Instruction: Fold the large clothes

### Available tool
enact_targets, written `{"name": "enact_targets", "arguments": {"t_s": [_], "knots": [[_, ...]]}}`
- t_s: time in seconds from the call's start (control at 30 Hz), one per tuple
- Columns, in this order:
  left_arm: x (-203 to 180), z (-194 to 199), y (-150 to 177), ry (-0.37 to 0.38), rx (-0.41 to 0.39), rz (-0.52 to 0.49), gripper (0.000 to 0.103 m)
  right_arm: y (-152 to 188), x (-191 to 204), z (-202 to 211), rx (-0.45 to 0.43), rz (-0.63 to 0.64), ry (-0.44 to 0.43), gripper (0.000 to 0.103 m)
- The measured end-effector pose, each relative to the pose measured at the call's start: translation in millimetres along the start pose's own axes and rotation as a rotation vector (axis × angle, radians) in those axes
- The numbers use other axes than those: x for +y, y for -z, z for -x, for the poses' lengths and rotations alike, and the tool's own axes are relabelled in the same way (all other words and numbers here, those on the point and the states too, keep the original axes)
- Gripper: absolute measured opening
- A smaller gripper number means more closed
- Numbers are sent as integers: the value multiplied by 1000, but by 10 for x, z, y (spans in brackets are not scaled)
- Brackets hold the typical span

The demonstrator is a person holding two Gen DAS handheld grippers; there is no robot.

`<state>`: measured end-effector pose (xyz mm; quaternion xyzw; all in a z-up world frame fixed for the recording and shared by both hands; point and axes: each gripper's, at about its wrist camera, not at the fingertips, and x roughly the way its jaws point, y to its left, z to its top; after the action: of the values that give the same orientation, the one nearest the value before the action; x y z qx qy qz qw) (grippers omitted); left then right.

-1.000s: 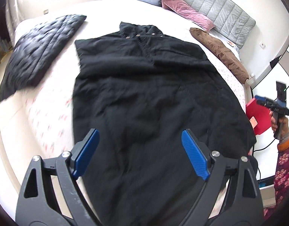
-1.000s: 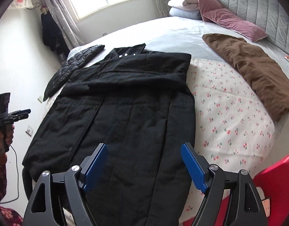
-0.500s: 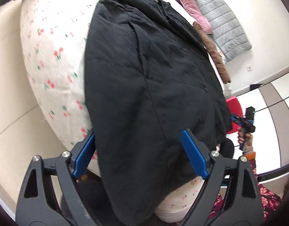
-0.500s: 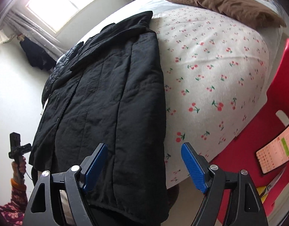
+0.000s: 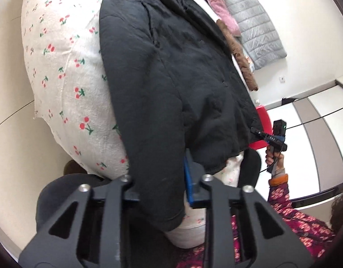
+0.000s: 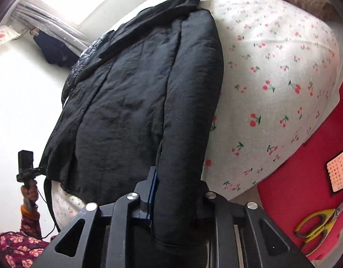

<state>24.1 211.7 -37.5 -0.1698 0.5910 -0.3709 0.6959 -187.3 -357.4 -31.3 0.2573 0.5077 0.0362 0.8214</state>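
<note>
Both tongs closing on puffy black coat.

Black padded coat lies flat, front up, lengthwise on the bed, collar toward the headboard end. Sleeves folded in over the body. Hem overhangs the foot edge, its two lower corners bunched and lifted.

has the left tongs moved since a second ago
Yes. The left tongs came down from above the black coat to its hem at the bed edge, closing on the fabric.
</note>
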Motion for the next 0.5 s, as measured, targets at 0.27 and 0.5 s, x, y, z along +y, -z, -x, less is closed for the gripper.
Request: {"name": "enact_targets", "arguments": {"t_s": [0.27,0.5], "knots": [[-545,255,-226,92,-183,-71,12,-245,650,520,-213,107,-29,14],[-1067,456,-832,122,-338,-172,11,-758,1070,898,-377,155,-63,13]]}}
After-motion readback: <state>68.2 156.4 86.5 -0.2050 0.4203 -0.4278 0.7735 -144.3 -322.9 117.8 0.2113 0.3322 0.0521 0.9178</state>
